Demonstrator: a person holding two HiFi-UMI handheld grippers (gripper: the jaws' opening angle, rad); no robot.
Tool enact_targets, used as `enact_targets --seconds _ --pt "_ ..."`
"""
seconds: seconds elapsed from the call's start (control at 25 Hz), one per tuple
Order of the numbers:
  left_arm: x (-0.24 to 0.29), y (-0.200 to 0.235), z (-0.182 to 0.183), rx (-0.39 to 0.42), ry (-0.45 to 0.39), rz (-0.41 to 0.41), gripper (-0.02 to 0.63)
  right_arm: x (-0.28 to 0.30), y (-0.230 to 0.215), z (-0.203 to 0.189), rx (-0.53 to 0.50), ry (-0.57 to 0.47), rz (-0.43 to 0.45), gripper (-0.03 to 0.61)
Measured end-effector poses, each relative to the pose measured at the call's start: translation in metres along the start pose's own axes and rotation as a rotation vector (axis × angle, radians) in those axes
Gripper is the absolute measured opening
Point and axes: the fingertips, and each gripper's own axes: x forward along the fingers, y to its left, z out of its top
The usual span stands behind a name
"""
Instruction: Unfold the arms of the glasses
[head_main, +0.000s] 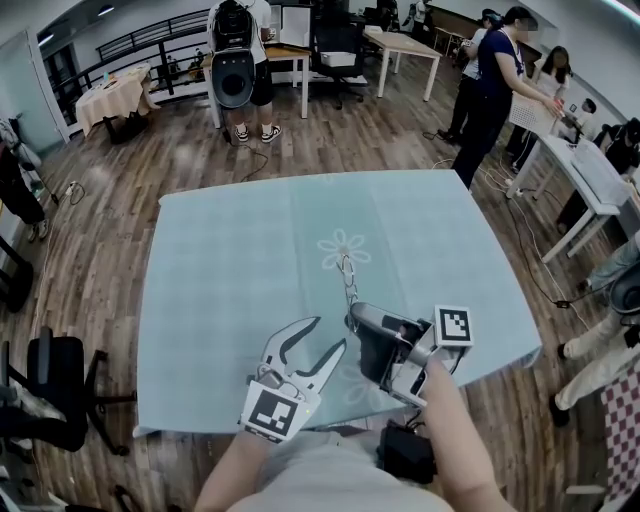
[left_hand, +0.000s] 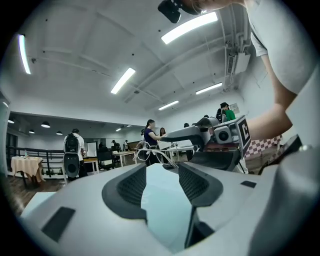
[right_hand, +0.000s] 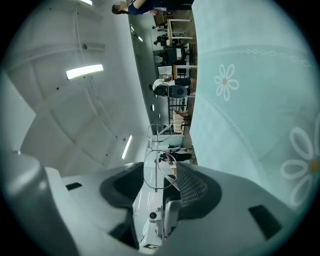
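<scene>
The thin wire-framed glasses (head_main: 347, 272) are held up over the pale teal tablecloth (head_main: 230, 280), out in front of my right gripper (head_main: 353, 318). That gripper lies rolled on its side and is shut on them. In the right gripper view, the lens rings (right_hand: 155, 170) stand between the pads of the right gripper (right_hand: 159, 168). My left gripper (head_main: 328, 334) is just to the left, jaws wide open with nothing between them. In the left gripper view, the open left gripper (left_hand: 162, 167) points at the glasses (left_hand: 150, 150) and the right gripper (left_hand: 200, 134) beyond.
The cloth carries flower prints (head_main: 343, 247). Around the table, a person with a backpack (head_main: 240, 60) stands at the back and another person (head_main: 490, 90) stands at white tables (head_main: 590, 180) on the right. A black chair (head_main: 50, 390) is at the left.
</scene>
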Motion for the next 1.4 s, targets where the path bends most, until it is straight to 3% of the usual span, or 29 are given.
enact_targets --seconds 0.28,0.68,1.4 --pt "0.007 -0.017 -0.002 0.048 0.005 -0.024 0.192 0.001 0.005 -0.005 0.037 -0.016 0.025 0.209" --pt "0.016 -0.022 -0.005 0.080 0.008 -0.018 0.055 0.004 0.005 -0.006 0.047 -0.003 0.036 0.209" --pt "0.010 -0.014 -0.004 0.030 -0.012 0.027 0.037 -0.003 0.007 0.000 0.035 -0.009 0.037 0.209"
